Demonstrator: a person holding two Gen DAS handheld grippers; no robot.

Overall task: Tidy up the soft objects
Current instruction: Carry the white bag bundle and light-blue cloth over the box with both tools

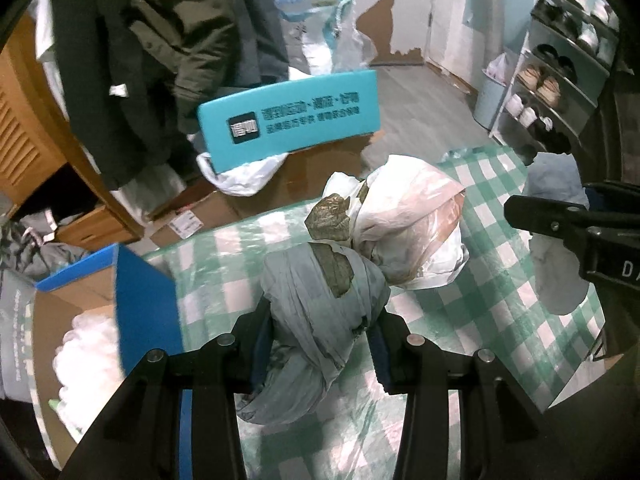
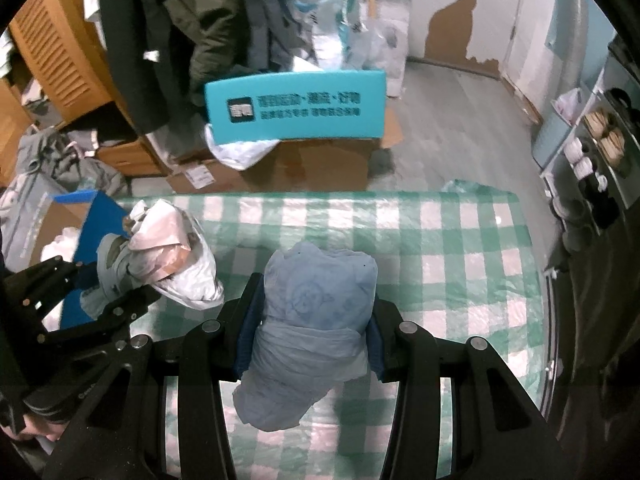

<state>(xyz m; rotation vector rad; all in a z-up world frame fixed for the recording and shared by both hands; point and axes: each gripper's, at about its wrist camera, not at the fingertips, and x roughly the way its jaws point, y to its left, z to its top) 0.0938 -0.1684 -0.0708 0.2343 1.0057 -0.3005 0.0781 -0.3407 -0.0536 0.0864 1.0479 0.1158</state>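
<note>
Green-and-white checked cloth [image 2: 440, 240] covers the table, with coats, cardboard boxes and a shoe rack [image 1: 560, 76] crowding the room beyond it. Both tools look mid-carry: the left gripper [image 1: 324, 344] is clamped on a grey-blue cloth bundle [image 1: 320, 304] knotted to a white plastic bag [image 1: 408, 224] that trails ahead of its fingers, and the right gripper [image 2: 308, 340] squeezes a pale blue rolled bundle [image 2: 316, 312], both tilted steeply down above the cloth. Next, I'd guess, comes a swing toward the blue-edged box [image 1: 136, 296] of white stuffing just left of the left gripper, letting go only once each bundle is over its opening.
</note>
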